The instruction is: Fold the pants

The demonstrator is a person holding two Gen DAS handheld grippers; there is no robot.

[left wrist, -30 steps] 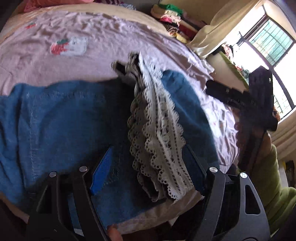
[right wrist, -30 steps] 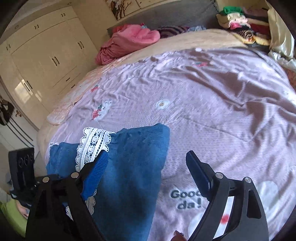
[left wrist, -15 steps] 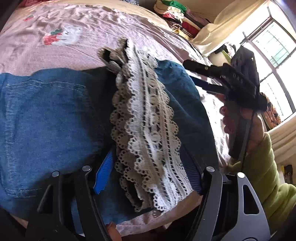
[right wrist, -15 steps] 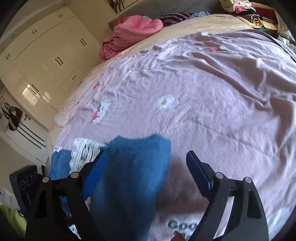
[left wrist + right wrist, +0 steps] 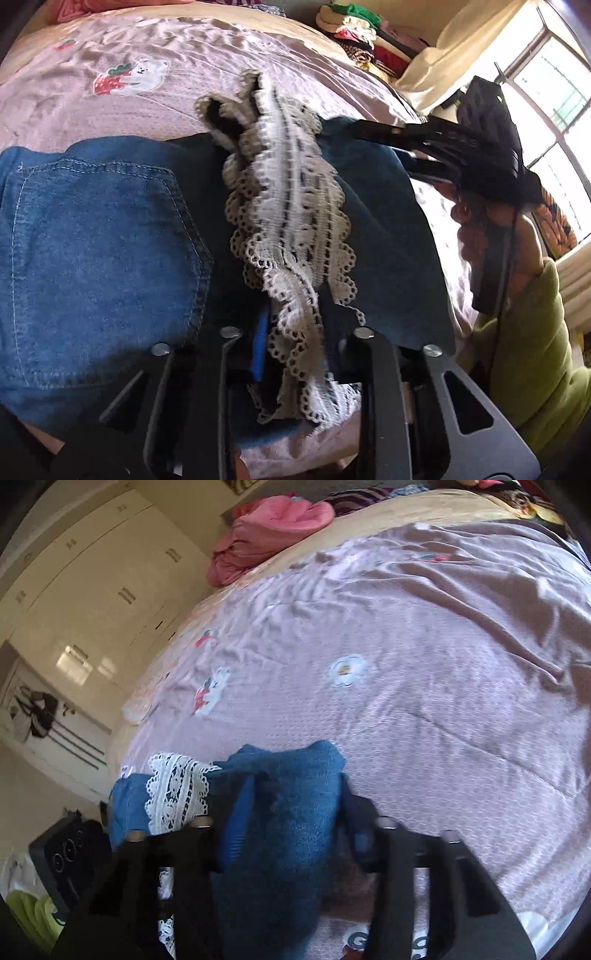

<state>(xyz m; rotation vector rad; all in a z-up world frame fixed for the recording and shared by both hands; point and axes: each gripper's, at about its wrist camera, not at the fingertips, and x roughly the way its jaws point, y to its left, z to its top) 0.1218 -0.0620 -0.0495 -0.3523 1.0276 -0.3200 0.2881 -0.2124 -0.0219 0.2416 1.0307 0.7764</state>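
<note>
I have both grippers on the near end of the denim pants (image 5: 99, 236), which lie on the bed (image 5: 424, 664) over its lilac sheet.

Left gripper (image 5: 295, 354): fingers have just closed almost all the way, pinching the white lace trim (image 5: 288, 206) at the hem, with a fold of dark denim bunched in with it. I judge the lace is taken together with the cloth so the hem edge lifts as one layer.

Right gripper (image 5: 291, 834): fingers have just closed in too, now clamped on a thicker bunch of blue denim, the other leg end, hence the wider gap. In the left view it reaches in from the right over the same hem, held by a hand with a green sleeve (image 5: 535, 354).

A back pocket shows on the left, so the seat side is up.

Both hem corners gripped, which suits carrying the leg ends up and over toward the far waist. Fold not yet made. Risk: lace slipping out.
</note>
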